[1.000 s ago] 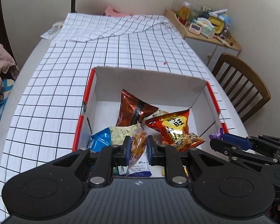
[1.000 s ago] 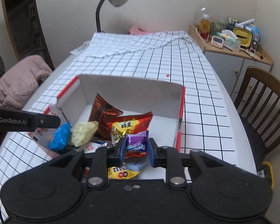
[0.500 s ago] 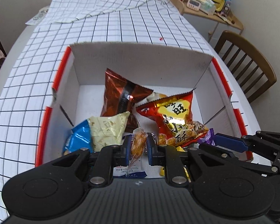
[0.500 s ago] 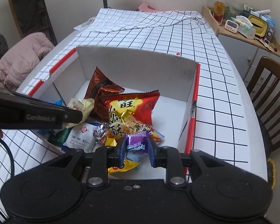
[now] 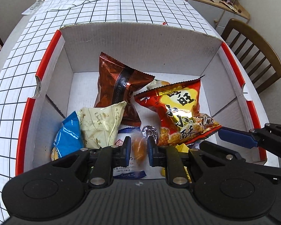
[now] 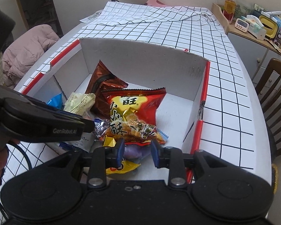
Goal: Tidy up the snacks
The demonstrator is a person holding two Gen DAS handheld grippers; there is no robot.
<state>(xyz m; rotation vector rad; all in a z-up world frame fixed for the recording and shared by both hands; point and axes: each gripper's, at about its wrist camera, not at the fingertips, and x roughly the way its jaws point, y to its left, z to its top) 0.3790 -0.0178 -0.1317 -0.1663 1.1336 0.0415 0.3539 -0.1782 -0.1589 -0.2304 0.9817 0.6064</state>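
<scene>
A white cardboard box with red rims [image 5: 140, 37] [image 6: 140, 56] stands on the checked tablecloth and holds several snack bags: a brown bag [image 5: 118, 82], a red bag [image 5: 179, 110] [image 6: 133, 112], a cream bag [image 5: 99, 125] and a blue bag [image 5: 67, 138]. My left gripper [image 5: 137, 150] is over the box's near side, its jaws slightly parted, with a small orange snack packet [image 5: 138, 148] loose between them. My right gripper [image 6: 137, 151] is open over the box's near right corner, and a purple candy packet [image 6: 134, 152] lies blurred just below it.
A wooden chair [image 5: 252, 52] stands to the right of the table. A side cabinet with a bottle, timer and tissue box [image 6: 252, 24] is at the back right. A pink jacket [image 6: 26, 46] lies to the left. Folded cloth [image 6: 149, 13] covers the table's far end.
Both grippers moved forward and down over the box. Both sets of jaws have widened; the purple packet has left the right gripper and the orange packet sits loose in the left.
</scene>
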